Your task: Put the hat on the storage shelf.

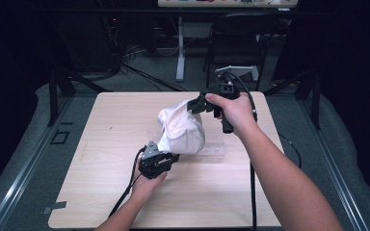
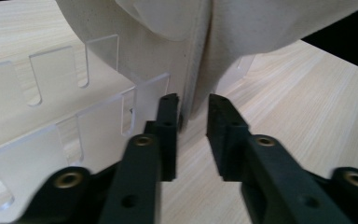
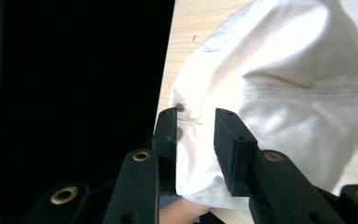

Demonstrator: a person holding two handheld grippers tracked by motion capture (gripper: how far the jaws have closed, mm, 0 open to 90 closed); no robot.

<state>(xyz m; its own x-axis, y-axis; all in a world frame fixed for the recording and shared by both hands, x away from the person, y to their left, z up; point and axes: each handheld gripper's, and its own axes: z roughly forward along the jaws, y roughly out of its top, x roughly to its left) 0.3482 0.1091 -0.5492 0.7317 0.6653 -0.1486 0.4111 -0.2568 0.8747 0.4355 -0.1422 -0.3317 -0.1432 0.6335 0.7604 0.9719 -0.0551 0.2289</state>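
White canvas fabric, a plain cloth bag [image 1: 182,131] with no print or label readable on it, stands bunched above a clear acrylic rack [image 1: 213,150] on the wooden table [image 1: 106,144]. What lies inside the bag cannot be told. The slotted walls of the rack, seen in the left gripper view to the left of the jaws, have nothing in them.

At the bag's lower edge sits the left gripper [image 2: 192,109], its jaws parted on either side of a stitched seam that hangs between them; the pads do not press on the cloth, so the grip is released. At the bag's upper far corner is the right gripper [image 3: 195,122], held by the person's right hand [image 1: 235,111]. A fold of the canvas with a small dark eyelet lies between its jaws, touching the left pad, while the right pad stands clear of it: loosened, not clamped.
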